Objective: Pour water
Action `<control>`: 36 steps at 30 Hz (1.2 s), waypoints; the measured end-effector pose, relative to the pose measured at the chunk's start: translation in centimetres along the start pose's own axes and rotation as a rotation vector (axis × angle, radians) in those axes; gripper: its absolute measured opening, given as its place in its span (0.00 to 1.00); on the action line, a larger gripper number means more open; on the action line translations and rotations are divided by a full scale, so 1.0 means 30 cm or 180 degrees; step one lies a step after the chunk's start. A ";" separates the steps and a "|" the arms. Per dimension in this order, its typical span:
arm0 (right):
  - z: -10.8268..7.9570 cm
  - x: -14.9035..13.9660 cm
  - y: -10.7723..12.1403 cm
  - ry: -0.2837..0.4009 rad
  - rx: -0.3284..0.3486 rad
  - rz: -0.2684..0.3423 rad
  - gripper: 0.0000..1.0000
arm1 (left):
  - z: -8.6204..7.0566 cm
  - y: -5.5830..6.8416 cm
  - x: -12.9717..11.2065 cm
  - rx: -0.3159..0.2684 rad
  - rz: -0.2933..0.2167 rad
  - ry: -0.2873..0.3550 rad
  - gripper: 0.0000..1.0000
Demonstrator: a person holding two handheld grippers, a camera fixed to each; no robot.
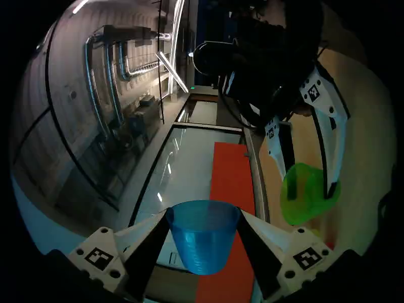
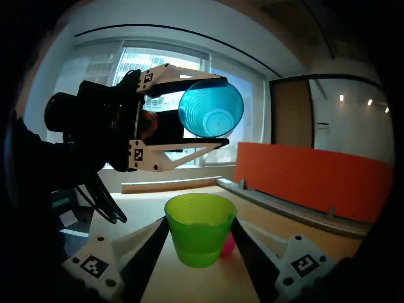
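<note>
the left claw (image 1: 204, 214) is clenched on the blue cup (image 1: 203, 237), one finger pressing each side of its wall. in the right gripper view this cup lies tipped on its side, raised above and a little behind the green cup (image 2: 200, 232), with its mouth turned toward that camera. its bottom shows through the mouth and i see no water in it. the right claw (image 2: 200, 222) grasps the green cup the same way, upright, low over the pale surface (image 2: 146, 202). whether its base touches the surface i cannot tell. the darker band in the green cup's lower part is probably water, so the pour looks largely done.

what could go wrong: the blue cup's mouth does not seem to sit squarely over the green rim, so any water left in it would likely fall past the rim onto the surface. both cups are smooth and tapered and are gripped by their walls alone. a loosened squeeze could let the tipped blue one slide out toward the wide end, and a harder squeeze could buckle the thin plastic. a small pink thing (image 2: 228, 245) lies just behind the green cup, and a careless set-down could knock it.

count: two claws, two cups (one blue, one green), one pink thing and one orange panel (image 2: 313, 177) along the far edge of the surface.
</note>
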State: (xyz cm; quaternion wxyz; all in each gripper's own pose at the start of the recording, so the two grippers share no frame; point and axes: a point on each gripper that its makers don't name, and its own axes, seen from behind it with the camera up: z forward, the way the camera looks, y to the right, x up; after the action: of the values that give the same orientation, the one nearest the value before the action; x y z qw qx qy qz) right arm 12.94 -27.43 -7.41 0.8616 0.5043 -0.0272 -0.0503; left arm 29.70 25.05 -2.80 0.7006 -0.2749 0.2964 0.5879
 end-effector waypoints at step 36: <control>-0.031 0.047 0.022 0.0138 -0.0090 0.0025 0.89 | 0.011 0.060 -0.160 -0.0004 -0.2972 -0.0344 0.88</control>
State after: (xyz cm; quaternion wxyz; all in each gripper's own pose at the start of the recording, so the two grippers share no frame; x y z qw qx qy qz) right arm 14.47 -26.45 -7.29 0.8692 0.4930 -0.0098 -0.0364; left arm 27.30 22.39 0.90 0.9044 -0.3483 0.1038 0.2235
